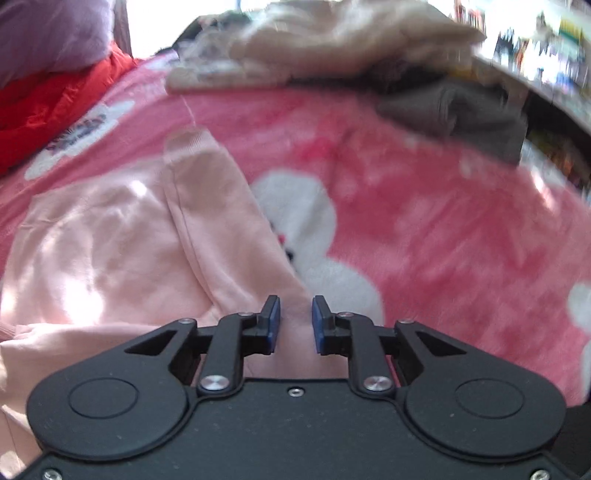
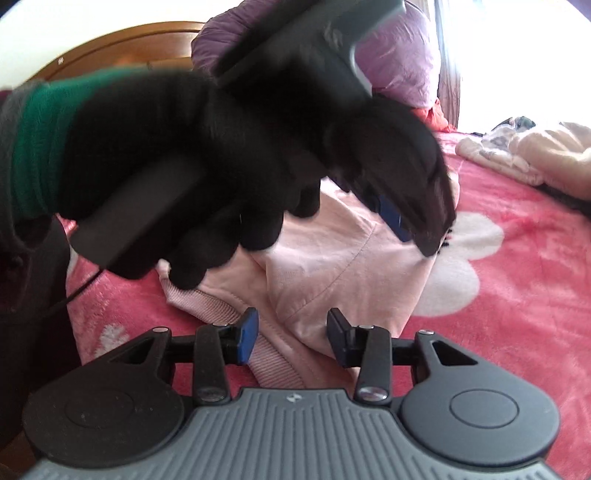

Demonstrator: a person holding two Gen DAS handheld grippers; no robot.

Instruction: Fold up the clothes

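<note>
A pale pink cotton sweatshirt with ribbed cuffs [image 1: 122, 236] is found lying on a pink fleece blanket printed with white flowers [image 1: 443, 236], which covers the bed. In the left wrist view, one sleeve is seen folded over the body of the garment, its ribbed cuff pointing away from the camera.

The left gripper [image 1: 295, 325] is held low over the near edge of the sweatshirt. Its jaws are set at a narrow gap, and pink fabric is visible in that gap; whether the cloth is pinched cannot be told. The blue-faced pads [image 1: 274, 325] are seen clearly on both sides.

The right gripper [image 2: 291, 336] is positioned above the ribbed hem of the same garment [image 2: 332, 273]. Its jaws stand moderately apart, with nothing held between them. In this view, the left gripper [image 2: 413, 221] is observed from outside, gripped by a black-gloved hand with a green sleeve cuff [image 2: 192, 155], its tips close over the sweatshirt.

At the far side of the bed, a heap of beige garments [image 1: 332, 40] is noted, with a folded grey garment [image 1: 454, 110] beside it. A red padded item [image 1: 55, 99] and a purple quilted cushion [image 1: 48, 33] are recorded toward the head of the bed, before a brown wooden headboard [image 2: 122, 44].
</note>
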